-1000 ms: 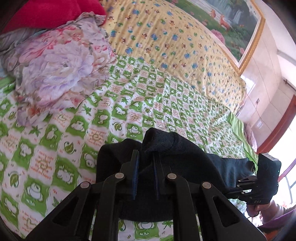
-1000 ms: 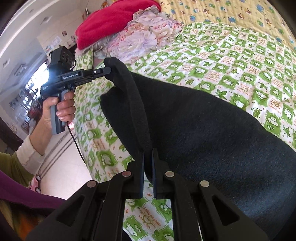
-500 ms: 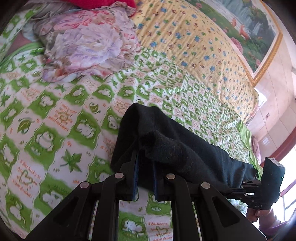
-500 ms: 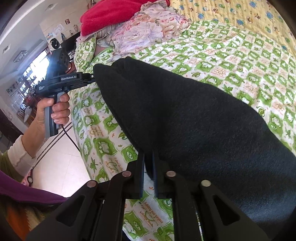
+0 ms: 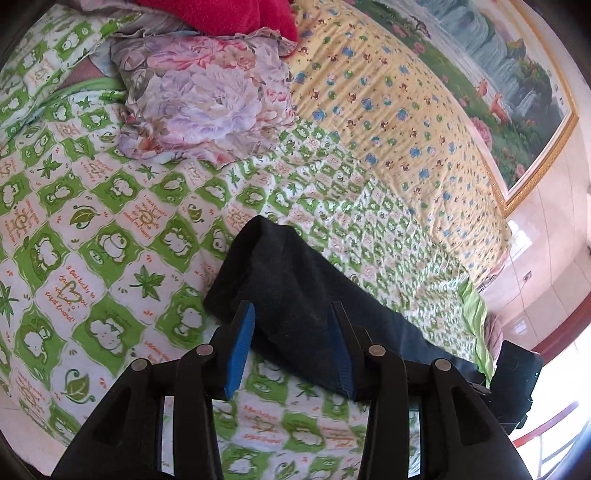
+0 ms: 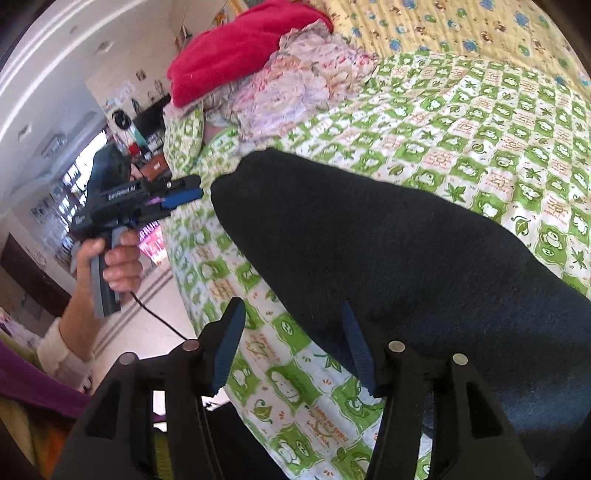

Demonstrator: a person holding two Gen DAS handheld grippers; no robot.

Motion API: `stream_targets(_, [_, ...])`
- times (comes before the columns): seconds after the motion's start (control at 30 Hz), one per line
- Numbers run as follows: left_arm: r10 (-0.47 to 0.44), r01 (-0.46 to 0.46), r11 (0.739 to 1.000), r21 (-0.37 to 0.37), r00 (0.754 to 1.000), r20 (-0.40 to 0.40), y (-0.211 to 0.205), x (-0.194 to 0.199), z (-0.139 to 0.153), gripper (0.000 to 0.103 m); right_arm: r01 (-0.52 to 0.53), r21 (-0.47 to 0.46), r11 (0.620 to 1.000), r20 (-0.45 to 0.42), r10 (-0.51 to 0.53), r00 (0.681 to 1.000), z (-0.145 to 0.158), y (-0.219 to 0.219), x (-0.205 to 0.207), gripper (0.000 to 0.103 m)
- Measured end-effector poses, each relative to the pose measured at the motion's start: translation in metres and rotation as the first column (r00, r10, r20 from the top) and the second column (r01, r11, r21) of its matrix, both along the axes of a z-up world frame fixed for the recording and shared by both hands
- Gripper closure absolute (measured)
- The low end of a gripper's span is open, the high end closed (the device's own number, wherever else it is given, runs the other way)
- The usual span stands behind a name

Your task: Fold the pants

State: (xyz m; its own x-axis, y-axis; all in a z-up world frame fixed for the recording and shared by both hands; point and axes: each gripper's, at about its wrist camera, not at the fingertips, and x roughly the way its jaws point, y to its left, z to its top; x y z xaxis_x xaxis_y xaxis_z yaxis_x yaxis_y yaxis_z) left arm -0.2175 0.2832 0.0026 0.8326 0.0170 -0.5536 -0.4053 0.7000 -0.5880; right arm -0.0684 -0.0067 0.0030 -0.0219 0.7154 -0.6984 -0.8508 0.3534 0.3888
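The black pants lie folded flat on the green-and-white frog-print bedspread; in the right wrist view they fill the centre and right. My left gripper is open, its blue-padded fingers apart at the near end of the pants, holding nothing. It also shows in the right wrist view, just left of the pants' corner. My right gripper is open and empty at the pants' near edge. Its body shows in the left wrist view at the far end of the pants.
A floral pillow and a red blanket lie at the head of the bed. A yellow patterned sheet covers the far side. A framed picture hangs on the wall. The bed's edge drops to a tiled floor.
Both grippers have opened and let go of the pants. The lifted cloth has dropped flat onto the bed, and both grippers have drawn back a little.
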Motion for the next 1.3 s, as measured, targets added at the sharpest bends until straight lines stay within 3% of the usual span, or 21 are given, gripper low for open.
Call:
stream_targets(0.43, [0.029,-0.025,0.999,0.048,0.996,-0.090,-0.013,0.027,-0.001,0.061,0.232,0.092,0.968,-0.101,-0.223,0.970,0.022,-0.019,0.072,0.047])
stream_targets(0.7, [0.087,-0.090,0.996,-0.012,0.984,-0.158,0.001,0.016,-0.025,0.059,0.299,0.053,0.953,-0.149,-0.288,0.946,0.013,-0.014,0.124,0.047])
stream_targets(0.83, [0.070,-0.084,0.994,-0.069,0.981,-0.179,0.005,0.022,-0.041,0.057,0.285,0.011,0.958,-0.141,-0.281,0.949,0.007,-0.004,0.138,0.047])
stream_targets(1.0, [0.060,-0.077,0.994,-0.079,0.978,-0.200,0.005,0.034,-0.051,0.054,0.234,-0.060,0.970,-0.157,-0.240,0.958,-0.012,0.014,0.159,0.052])
stream_targets(1.03, [0.060,-0.077,0.994,-0.080,0.978,-0.201,0.006,0.036,-0.052,0.053,0.213,-0.073,0.974,-0.172,-0.222,0.960,-0.016,0.019,0.163,0.056])
stream_targets(1.2, [0.055,-0.073,0.994,-0.083,0.979,-0.198,0.006,0.041,-0.056,0.053,0.068,-0.143,0.987,-0.194,-0.095,0.976,-0.030,0.051,0.165,0.057])
stream_targets(1.3, [0.051,-0.068,0.995,-0.077,0.979,-0.199,0.005,0.043,-0.057,0.053,-0.044,-0.250,0.967,-0.166,0.002,0.986,-0.041,0.069,0.150,0.058])
